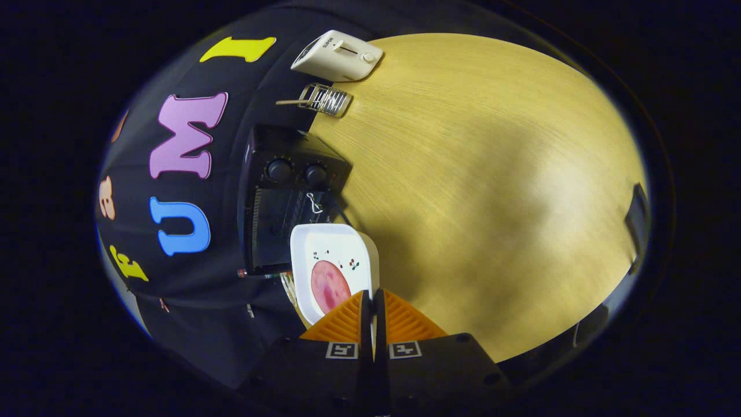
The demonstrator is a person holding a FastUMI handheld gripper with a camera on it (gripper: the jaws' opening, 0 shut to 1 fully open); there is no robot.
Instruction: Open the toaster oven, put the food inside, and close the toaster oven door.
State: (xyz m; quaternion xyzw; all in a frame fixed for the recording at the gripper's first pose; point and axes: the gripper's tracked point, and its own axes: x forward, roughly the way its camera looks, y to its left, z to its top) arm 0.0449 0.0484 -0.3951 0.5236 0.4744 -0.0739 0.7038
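**Toaster oven and plate held at its opening**

Toaster oven [289, 197], black with two knobs, sits just beyond the fingers on the wooden table [492, 191]. Gripper [373, 301] fingers are pinched narrowly on the rim of a white plate [336, 255] carrying a pink ham slice [329, 286]. Farther ahead lie a wire rack [325, 98] and a white toaster [337, 55].

White plate [337, 246] with small dark speckles and a red-green sprig, carrying a pink-red round slice [329, 286], just ahead of the hand-held gripper [373, 301]. Black toaster oven [283, 197] beyond. Pale yellow wood-grain counter [492, 174]. White toaster [338, 56] farthest.
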